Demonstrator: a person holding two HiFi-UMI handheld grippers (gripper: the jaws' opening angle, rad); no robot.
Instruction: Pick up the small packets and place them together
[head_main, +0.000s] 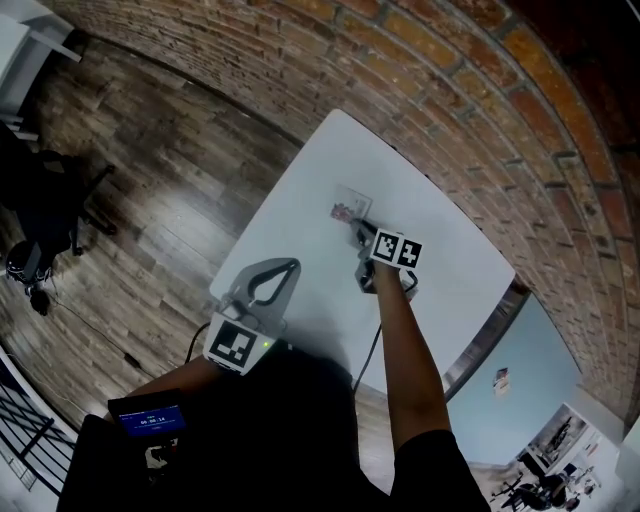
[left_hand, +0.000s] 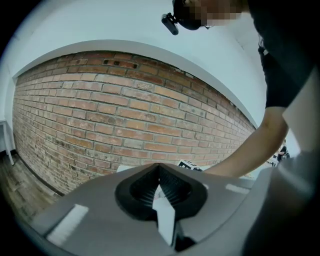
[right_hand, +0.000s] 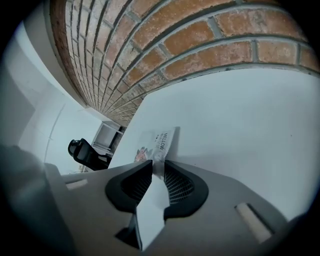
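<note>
Looking down the right claw (right_hand: 157, 163), I see its jaws standing a narrow gap apart, with the near end of the small packet (right_hand: 156, 142) sitting in that gap at the tips. The gap stays visible between the pads, so I read the packet as not clamped. It lies flat on the white table (right_hand: 240, 125), with dark print along one edge and a reddish picture beside it.

On my head view the right claw (head_main: 360, 236) angles down at the packet (head_main: 347, 208), which lies toward the far side of the table (head_main: 330, 165), near the brick wall (head_main: 450, 90). A bare forearm stretches out behind it.

My left claw (left_hand: 159, 184) is closed, jaws together on nothing, facing the brick wall (left_hand: 125, 125). It hangs at the table's near-left edge (head_main: 290, 266), well apart from the packet.
</note>
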